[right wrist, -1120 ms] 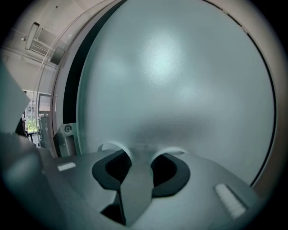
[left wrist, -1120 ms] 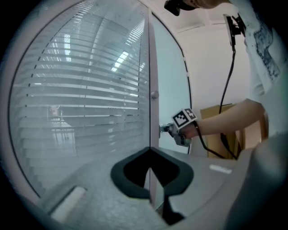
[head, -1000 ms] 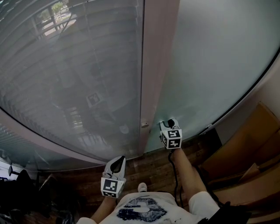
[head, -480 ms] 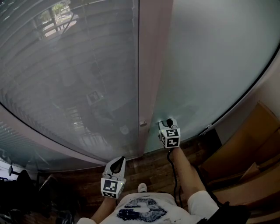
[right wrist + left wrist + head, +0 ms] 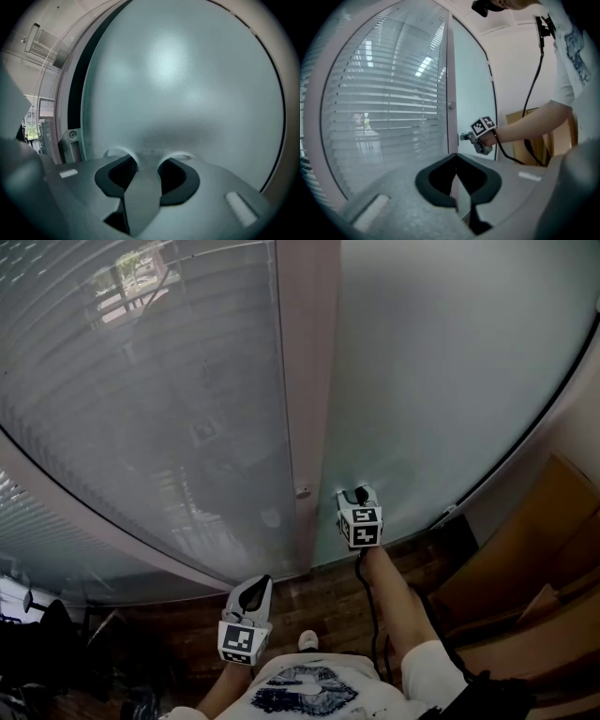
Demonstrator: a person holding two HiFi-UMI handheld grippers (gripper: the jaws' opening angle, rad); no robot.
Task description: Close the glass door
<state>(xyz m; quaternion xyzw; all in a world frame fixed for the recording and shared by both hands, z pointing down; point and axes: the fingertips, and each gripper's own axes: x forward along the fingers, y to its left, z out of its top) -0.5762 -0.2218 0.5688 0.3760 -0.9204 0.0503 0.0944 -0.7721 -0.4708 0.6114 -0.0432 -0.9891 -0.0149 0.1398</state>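
The frosted glass door (image 5: 450, 381) fills the right of the head view, next to a pale upright frame post (image 5: 305, 381) with a small lock knob (image 5: 302, 491). My right gripper (image 5: 359, 493) points at the frosted pane just right of that post. In the right gripper view its jaws (image 5: 146, 157) are opening close to the glass, and I see nothing between them. My left gripper (image 5: 251, 583) hangs low and apart from the door. Its tips meet in the left gripper view (image 5: 457, 158), which also shows the right gripper (image 5: 464, 136) at the door's edge.
A glass wall with blinds (image 5: 141, 381) lies left of the post. Cardboard boxes (image 5: 525, 559) stand at the right on the wooden floor (image 5: 328, 596). Dark clutter (image 5: 47, 652) sits at the lower left. A metal bracket (image 5: 70, 140) shows at the door's edge.
The frame post stands a little further left in the head view. Both grippers keep about the same places.
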